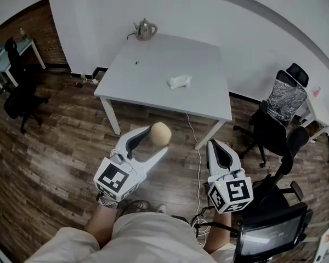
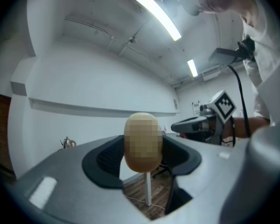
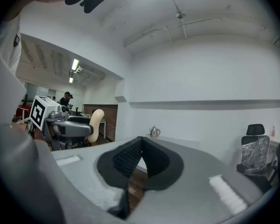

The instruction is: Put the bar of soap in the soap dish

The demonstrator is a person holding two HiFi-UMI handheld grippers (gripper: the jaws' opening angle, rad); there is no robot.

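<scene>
A beige oval bar of soap stands on end between the jaws of my left gripper, which is shut on it and held level over the wooden floor, short of the table. In the left gripper view the soap fills the gap between the dark pads. A small white soap dish sits near the middle of the white table. To the right, at about the same height, my right gripper is shut with nothing in it; its pads meet at the tip. The right gripper view shows the soap at the left.
A metal kettle stands at the table's far edge. Black office chairs and a monitor crowd the right side. A white cable trails on the floor by the table leg. Another desk and chair stand far left.
</scene>
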